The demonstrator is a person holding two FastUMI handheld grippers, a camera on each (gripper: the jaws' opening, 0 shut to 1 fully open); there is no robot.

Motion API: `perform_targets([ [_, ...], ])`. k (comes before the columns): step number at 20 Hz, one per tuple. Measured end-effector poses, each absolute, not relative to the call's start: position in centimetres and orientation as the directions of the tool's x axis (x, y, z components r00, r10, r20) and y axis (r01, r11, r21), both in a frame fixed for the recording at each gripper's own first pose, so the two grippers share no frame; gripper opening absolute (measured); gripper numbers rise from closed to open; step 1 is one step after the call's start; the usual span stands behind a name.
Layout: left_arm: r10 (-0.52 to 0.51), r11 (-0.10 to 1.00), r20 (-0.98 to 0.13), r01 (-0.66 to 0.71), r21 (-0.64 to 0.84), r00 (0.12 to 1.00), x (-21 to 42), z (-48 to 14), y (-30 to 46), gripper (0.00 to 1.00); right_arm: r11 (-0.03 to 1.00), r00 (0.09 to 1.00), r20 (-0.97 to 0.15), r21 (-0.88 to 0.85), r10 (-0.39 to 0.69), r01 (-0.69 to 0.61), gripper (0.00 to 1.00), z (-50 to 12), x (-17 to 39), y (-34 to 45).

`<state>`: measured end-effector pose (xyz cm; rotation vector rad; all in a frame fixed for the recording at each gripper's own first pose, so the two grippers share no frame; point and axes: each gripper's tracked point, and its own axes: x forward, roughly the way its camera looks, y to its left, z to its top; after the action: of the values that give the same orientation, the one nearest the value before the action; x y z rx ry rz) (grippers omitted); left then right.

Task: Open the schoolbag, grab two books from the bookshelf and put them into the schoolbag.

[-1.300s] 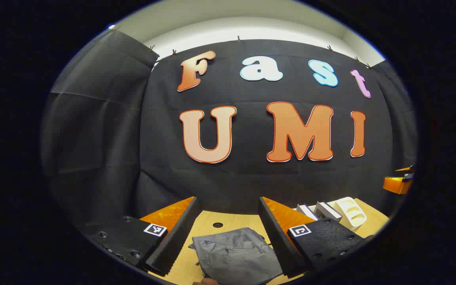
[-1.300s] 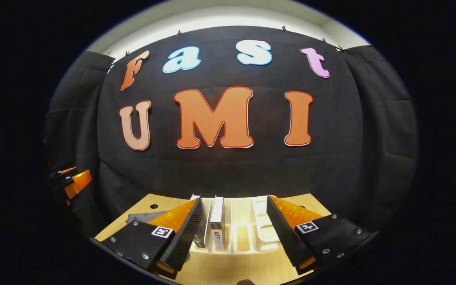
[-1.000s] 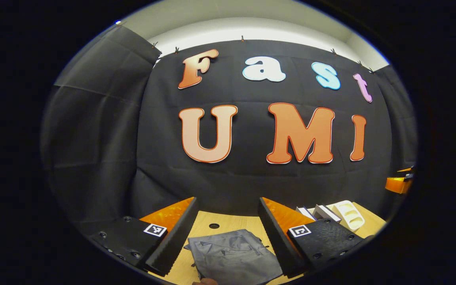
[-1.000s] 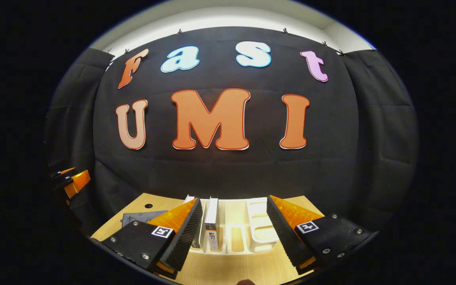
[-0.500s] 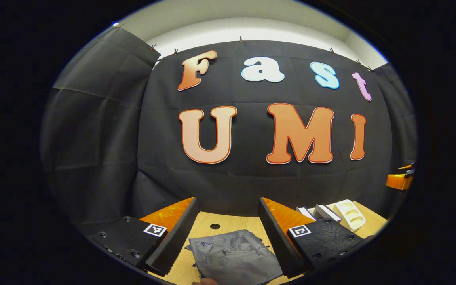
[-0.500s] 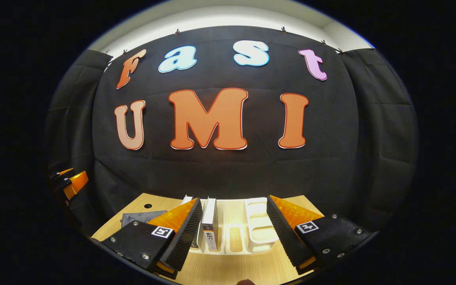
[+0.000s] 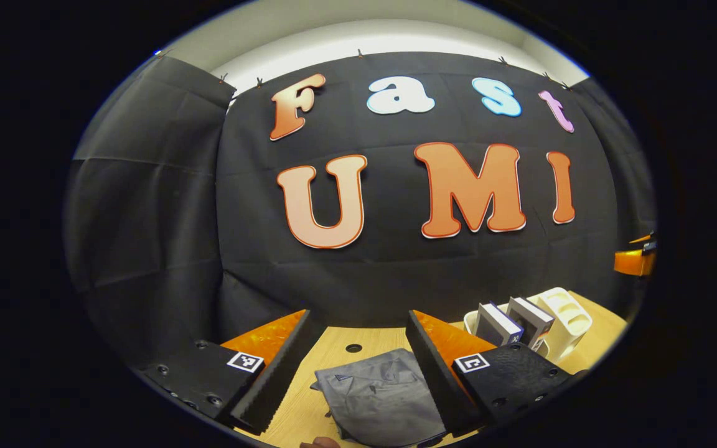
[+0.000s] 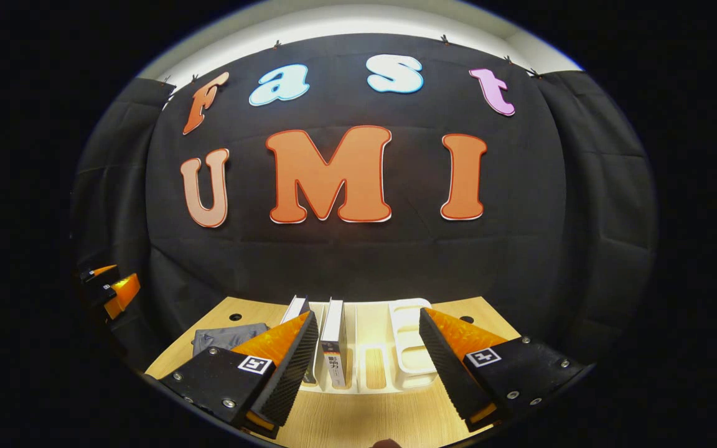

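Left gripper view: the left tongs (image 7: 358, 339) hang released above the light wooden counter (image 7: 327, 354), jaws spread wide with nothing between them but air. A grey schoolbag (image 7: 380, 398) lies flat on the counter just below and ahead of the gap, nearer the right-hand finger, its zips closed as far as can be seen. Toward the counter's right edge stands a white bookshelf (image 7: 564, 317) with two books (image 7: 498, 323) upright in its slots, well apart from the bag. The other gripper's tip shows at the far right.

Right gripper view: the right tongs (image 8: 368, 339) are likewise released and grip nothing. They face the bookshelf (image 8: 405, 348), which sits near the counter's (image 8: 358, 420) back edge. One book (image 8: 333, 345) stands upright in a slot within the gap, close to the left-hand finger; a second book (image 8: 295, 309) is partly hidden behind that finger. The schoolbag (image 8: 224, 339) lies toward the counter's left edge, outside the jaws.
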<state>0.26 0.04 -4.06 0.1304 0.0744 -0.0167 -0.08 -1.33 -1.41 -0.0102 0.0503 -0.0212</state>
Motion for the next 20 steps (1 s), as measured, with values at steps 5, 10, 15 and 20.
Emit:
perform_targets([
  [5, -0.056, 0.949, -0.158, 0.102, 0.299, 0.986, -0.5, -8.1, -0.2, 0.97, 0.998, 0.995, -0.099, -0.059, -0.008, 0.002, 0.97, -3.7, -0.3, -1.0],
  [10, -0.082, 0.885, -0.254, 0.188, 0.426, 0.964, -1.8, -13.8, -1.0, 0.97, 1.000, 0.979, -0.202, -0.010, 0.019, -0.021, 0.98, -7.1, -0.2, -0.6],
  [15, -0.106, 0.808, -0.389, 0.307, 0.503, 0.915, -3.1, -21.8, -2.4, 0.97, 1.000, 0.962, -0.274, -0.011, -0.007, 0.005, 0.97, -9.7, -0.4, -2.0],
  [20, -0.133, 0.739, -0.503, 0.424, 0.523, 0.854, -5.5, -28.2, -3.8, 0.98, 0.999, 0.946, -0.322, -0.039, -0.044, 0.034, 0.98, -11.8, -0.4, -3.2],
])
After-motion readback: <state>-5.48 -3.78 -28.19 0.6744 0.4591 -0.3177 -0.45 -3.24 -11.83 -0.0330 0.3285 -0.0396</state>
